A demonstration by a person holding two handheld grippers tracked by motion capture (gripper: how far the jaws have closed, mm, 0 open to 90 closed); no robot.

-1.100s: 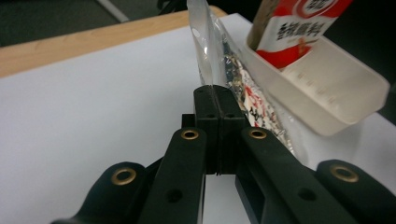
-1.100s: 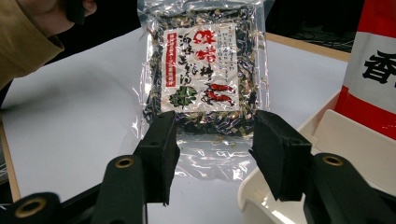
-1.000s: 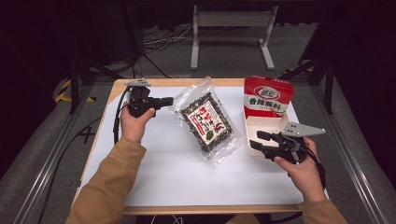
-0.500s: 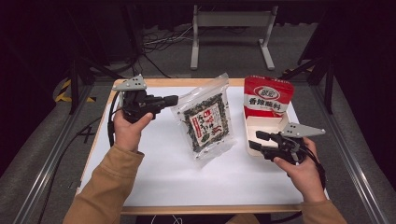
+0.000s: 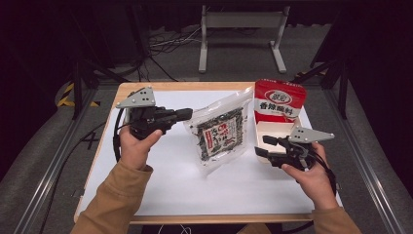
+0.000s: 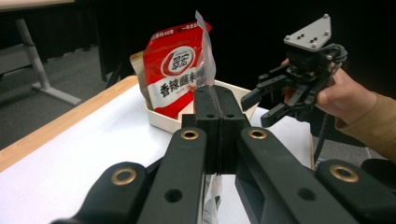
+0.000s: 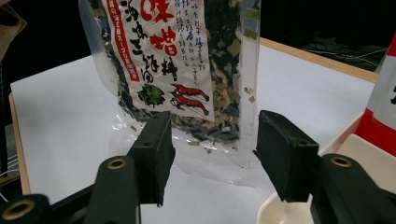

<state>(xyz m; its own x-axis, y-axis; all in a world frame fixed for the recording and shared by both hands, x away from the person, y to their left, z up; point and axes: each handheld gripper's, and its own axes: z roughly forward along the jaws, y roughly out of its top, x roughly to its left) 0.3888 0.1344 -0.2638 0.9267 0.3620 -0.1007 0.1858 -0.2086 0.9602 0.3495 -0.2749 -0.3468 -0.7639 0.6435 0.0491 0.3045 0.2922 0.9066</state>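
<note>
High view: nearest the person, the right gripper (image 5: 265, 146) is held just right of the clear seaweed bag (image 5: 219, 134), its jaws apart and having just been opening, with nothing pressed between them. The bag is a transparent pouch of dark green flakes with a white label bearing red and black characters and red shrimp drawings. It is held up at its left edge by the left gripper (image 5: 189, 114), whose jaws are clamped together on the film, so that the bag is tilted above the white table (image 5: 160, 185). Beyond the bag, to its right, a red seasoning pouch (image 5: 279, 101) is stood upright in a white tray (image 5: 267, 129).

Compared with a second ago, the bag has been lifted from lying flat, and the left gripper has been carried toward it.

In the left gripper view, the bag (image 6: 206, 51) is seen edge-on as a thin sheet rising from the shut jaws. In the right gripper view, the label print and the loose flakes of the bag (image 7: 180, 60) are shown close up beyond the open jaws.
</note>
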